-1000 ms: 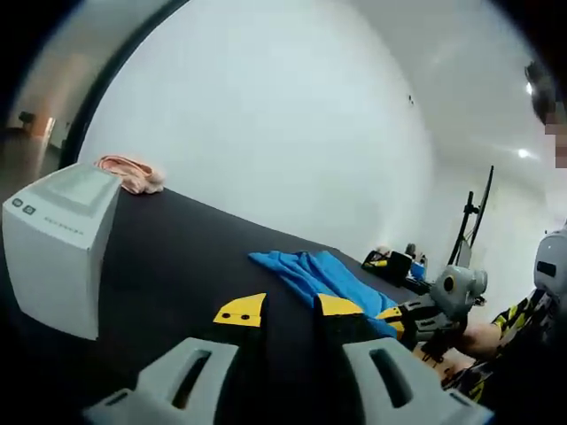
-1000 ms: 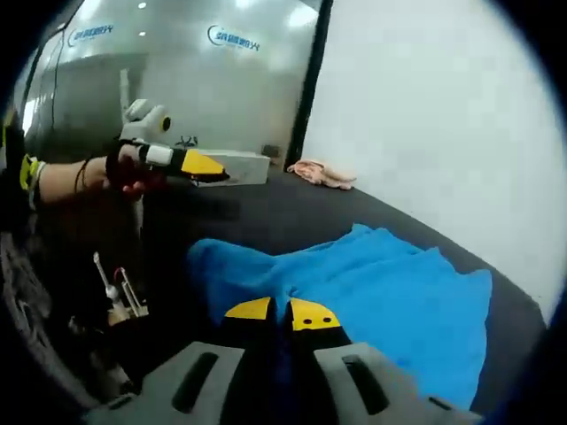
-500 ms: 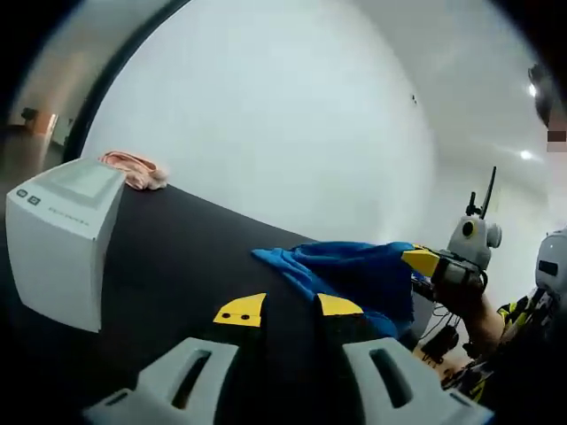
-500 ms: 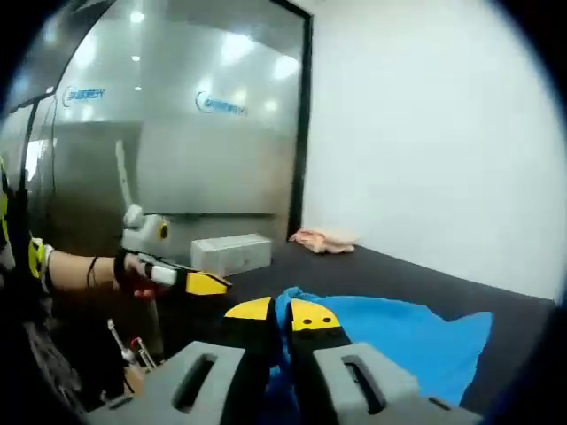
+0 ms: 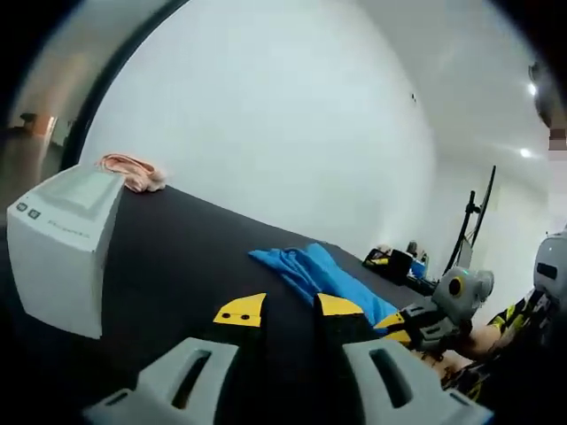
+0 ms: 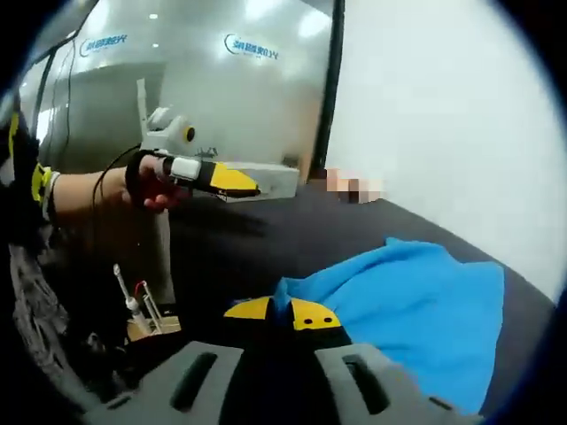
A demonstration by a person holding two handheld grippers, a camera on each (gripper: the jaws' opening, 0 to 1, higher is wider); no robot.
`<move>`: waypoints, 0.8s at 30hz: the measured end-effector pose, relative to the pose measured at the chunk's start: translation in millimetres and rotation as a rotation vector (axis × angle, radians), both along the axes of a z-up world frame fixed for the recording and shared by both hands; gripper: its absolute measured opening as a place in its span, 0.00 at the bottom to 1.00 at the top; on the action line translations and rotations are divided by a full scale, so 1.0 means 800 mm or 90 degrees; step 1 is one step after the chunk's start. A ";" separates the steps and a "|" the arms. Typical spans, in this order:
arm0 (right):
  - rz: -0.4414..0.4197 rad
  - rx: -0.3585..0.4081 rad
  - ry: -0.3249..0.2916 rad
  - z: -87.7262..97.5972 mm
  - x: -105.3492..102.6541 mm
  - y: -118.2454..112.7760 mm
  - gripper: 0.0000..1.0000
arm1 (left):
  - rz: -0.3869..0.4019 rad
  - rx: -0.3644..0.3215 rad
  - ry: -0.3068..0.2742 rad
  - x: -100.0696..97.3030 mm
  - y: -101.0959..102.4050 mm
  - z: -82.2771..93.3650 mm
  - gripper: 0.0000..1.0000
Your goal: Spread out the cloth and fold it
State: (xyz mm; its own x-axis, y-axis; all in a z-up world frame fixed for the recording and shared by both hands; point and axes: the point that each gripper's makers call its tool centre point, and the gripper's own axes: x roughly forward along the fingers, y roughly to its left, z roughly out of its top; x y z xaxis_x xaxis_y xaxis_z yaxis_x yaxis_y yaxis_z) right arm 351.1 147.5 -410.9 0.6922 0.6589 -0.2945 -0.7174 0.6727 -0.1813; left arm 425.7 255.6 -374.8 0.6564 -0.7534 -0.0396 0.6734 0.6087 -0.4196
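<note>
While pinching the blue cloth (image 6: 416, 310) at 6 o'clock, right gripper (image 6: 272, 312) clenched, left gripper (image 5: 288, 308) released, empty.

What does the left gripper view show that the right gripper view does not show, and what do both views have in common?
The left gripper view alone gives a clear pink cloth behind the white box and a black stand by the wall. The right gripper view alone gives a glass wall with blue logos. Both share the blue cloth, the black table, and the white box.
</note>
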 end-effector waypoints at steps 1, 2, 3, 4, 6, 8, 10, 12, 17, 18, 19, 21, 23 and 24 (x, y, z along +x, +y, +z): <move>0.012 0.015 0.002 0.005 -0.003 0.004 0.13 | -0.003 0.006 -0.001 0.002 -0.004 0.001 0.18; 0.028 0.065 0.021 0.017 -0.009 0.011 0.24 | -0.008 0.015 -0.005 0.006 -0.009 0.003 0.18; 0.040 0.105 0.038 0.027 -0.012 0.014 0.32 | -0.008 0.017 -0.007 0.009 -0.011 0.005 0.18; 0.042 0.152 0.064 0.040 -0.015 0.012 0.37 | -0.009 0.020 -0.007 0.014 -0.015 0.007 0.18; 0.035 0.183 0.041 0.068 -0.013 -0.009 0.35 | -0.011 0.024 -0.005 0.022 -0.019 0.009 0.18; 0.017 0.195 -0.005 0.094 -0.009 -0.033 0.34 | -0.011 0.033 -0.005 0.027 -0.020 0.008 0.18; -0.009 0.214 -0.029 0.116 -0.004 -0.063 0.34 | -0.009 0.037 -0.003 0.031 -0.019 0.005 0.18; -0.030 0.213 -0.030 0.120 0.009 -0.082 0.30 | -0.005 0.035 0.005 0.034 -0.018 0.000 0.18; -0.037 0.141 0.016 0.072 0.038 -0.081 0.27 | 0.003 0.031 0.025 0.034 -0.015 -0.011 0.18; -0.044 0.132 0.021 0.064 0.042 -0.082 0.26 | 0.005 0.035 0.026 0.034 -0.013 -0.012 0.18; -0.046 0.130 0.024 0.057 0.044 -0.082 0.26 | 0.007 0.038 0.026 0.033 -0.011 -0.014 0.18; -0.043 0.115 0.041 0.039 0.047 -0.083 0.26 | 0.011 0.041 0.028 0.033 -0.008 -0.014 0.18; -0.039 0.126 0.069 0.028 0.045 -0.082 0.26 | 0.014 0.042 0.029 0.034 -0.005 -0.016 0.18; -0.040 0.126 0.071 0.026 0.046 -0.082 0.26 | 0.016 0.043 0.031 0.034 -0.004 -0.017 0.18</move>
